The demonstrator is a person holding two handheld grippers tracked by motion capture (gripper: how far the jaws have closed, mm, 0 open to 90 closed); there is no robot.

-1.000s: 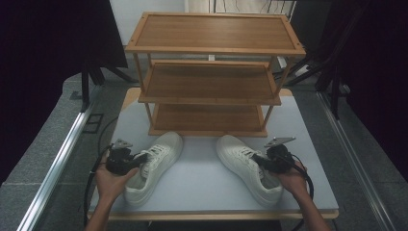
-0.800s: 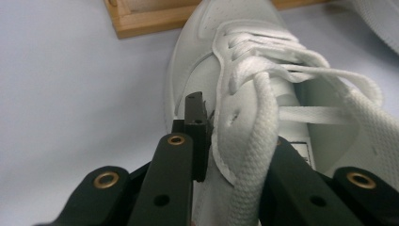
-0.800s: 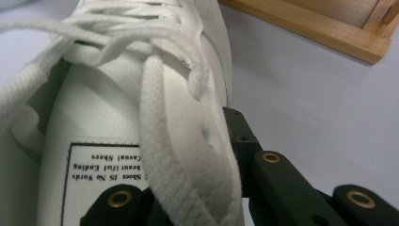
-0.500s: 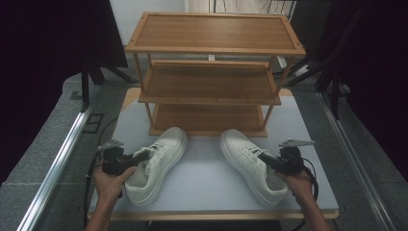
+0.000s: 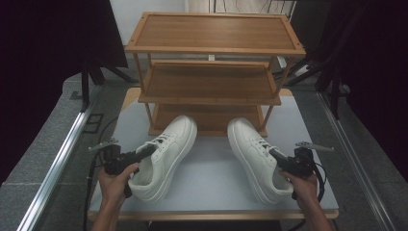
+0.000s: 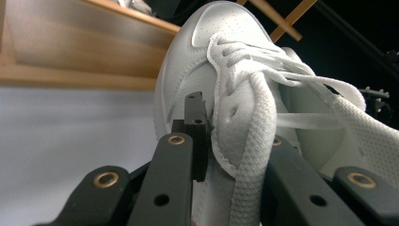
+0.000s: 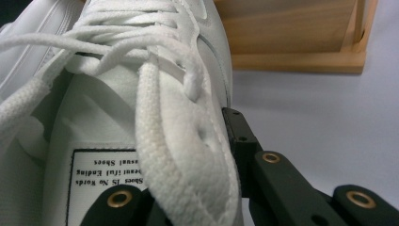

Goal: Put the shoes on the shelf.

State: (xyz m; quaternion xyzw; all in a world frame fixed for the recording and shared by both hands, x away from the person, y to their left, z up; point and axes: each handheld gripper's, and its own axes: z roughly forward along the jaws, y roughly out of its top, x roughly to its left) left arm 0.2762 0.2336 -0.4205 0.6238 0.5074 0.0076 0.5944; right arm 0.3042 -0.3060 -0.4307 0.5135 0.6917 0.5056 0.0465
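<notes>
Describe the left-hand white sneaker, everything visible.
The left sneaker is a white low-top, leather-looking, with a perforated toe, flat white laces and a thick white sole. It rests on the pale table, toe angled toward the wooden rack's bottom shelf, heel near the table's front edge. The left gripper is shut on its eyelet flap beside the laces, one jaw outside the upper, one inside the opening.

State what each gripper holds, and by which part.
Left gripper clamps the left shoe by its lace-side upper edge; right gripper clamps the right shoe likewise.
</notes>
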